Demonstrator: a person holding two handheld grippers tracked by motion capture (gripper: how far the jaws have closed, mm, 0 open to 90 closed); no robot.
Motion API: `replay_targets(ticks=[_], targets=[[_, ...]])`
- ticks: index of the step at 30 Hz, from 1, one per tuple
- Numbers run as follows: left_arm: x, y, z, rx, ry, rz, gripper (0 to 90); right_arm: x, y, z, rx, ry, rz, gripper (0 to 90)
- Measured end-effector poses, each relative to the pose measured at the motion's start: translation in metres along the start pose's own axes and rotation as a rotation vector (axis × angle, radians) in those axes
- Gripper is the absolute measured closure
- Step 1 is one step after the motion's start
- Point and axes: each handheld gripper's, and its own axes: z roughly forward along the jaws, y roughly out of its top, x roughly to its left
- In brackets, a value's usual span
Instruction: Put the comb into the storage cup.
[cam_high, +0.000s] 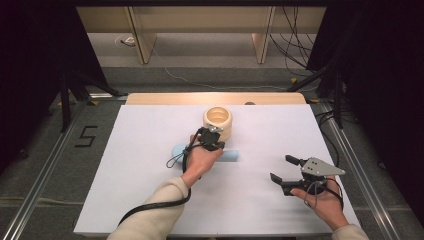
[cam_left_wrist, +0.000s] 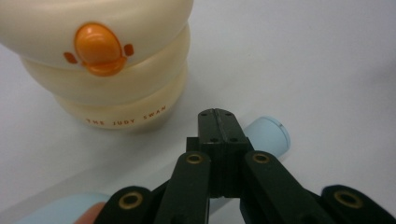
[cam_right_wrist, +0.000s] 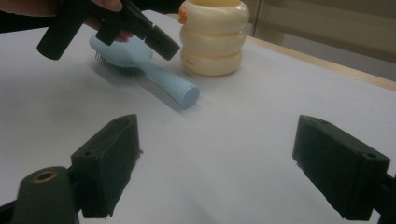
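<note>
Lying flat near the middle of the white worktop (cam_high: 140, 165), a pale blue hairbrush (cam_high: 231, 156) has its bristles facing down and its round-ended handle pointing toward the right edge. Just behind it, toward the far edge, stands a cream ringed holder (cam_high: 218, 122) with an orange duck bill on its side; brush and holder sit close together but apart. The left tool (cam_high: 212, 136) hovers over the brush handle with its black jaws clenched together, nothing between them, in the left gripper view the handle end showing just past them. The person's left hand (cam_high: 200, 161) covers the brush head. Well apart, near the right front corner of the worktop, the right tool (cam_high: 284, 169) rests in the right hand (cam_high: 325, 200), jaws spread wide and empty.
</note>
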Motion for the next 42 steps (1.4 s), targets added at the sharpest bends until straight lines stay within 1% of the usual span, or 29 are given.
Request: replay_targets(ticks=[6, 9, 13, 16, 20, 24, 27, 30, 35, 42], targets=[[-0.003, 0.006, 0.01, 0.028, 0.011, -0.001, 90.0, 0.0, 0.0, 0.0, 0.0, 0.003, 0.0, 15.9], [-0.004, 0.007, 0.015, 0.046, 0.024, 0.01, 90.0, 0.0, 0.0, 0.0, 0.001, 0.004, 0.004, 15.9], [-0.006, 0.008, 0.018, 0.057, 0.029, 0.015, 90.0, -0.001, 0.0, 0.0, -0.001, 0.005, 0.006, 15.9], [-0.007, 0.01, 0.022, 0.074, 0.03, 0.012, 90.0, -0.001, -0.001, 0.0, -0.001, 0.006, 0.006, 15.9], [-0.008, 0.009, 0.024, 0.083, 0.031, 0.01, 90.0, -0.001, -0.001, 0.0, -0.002, 0.006, 0.006, 15.9], [-0.007, 0.008, 0.027, 0.099, 0.032, -0.003, 90.0, -0.001, -0.001, 0.0, 0.0, 0.007, 0.008, 15.9], [-0.005, 0.007, 0.028, 0.109, 0.027, -0.018, 90.0, -0.001, -0.001, 0.0, 0.0, 0.007, 0.008, 15.9], [-0.005, 0.007, 0.028, 0.113, 0.024, -0.022, 90.0, -0.002, -0.001, 0.0, 0.001, 0.007, 0.01, 15.9], [-0.003, 0.009, 0.028, 0.139, 0.009, -0.034, 90.0, -0.002, -0.001, 0.001, 0.001, 0.007, 0.009, 15.9], [-0.003, 0.009, 0.026, 0.159, -0.002, -0.04, 90.0, -0.002, -0.001, 0.0, 0.001, 0.006, 0.011, 15.9]])
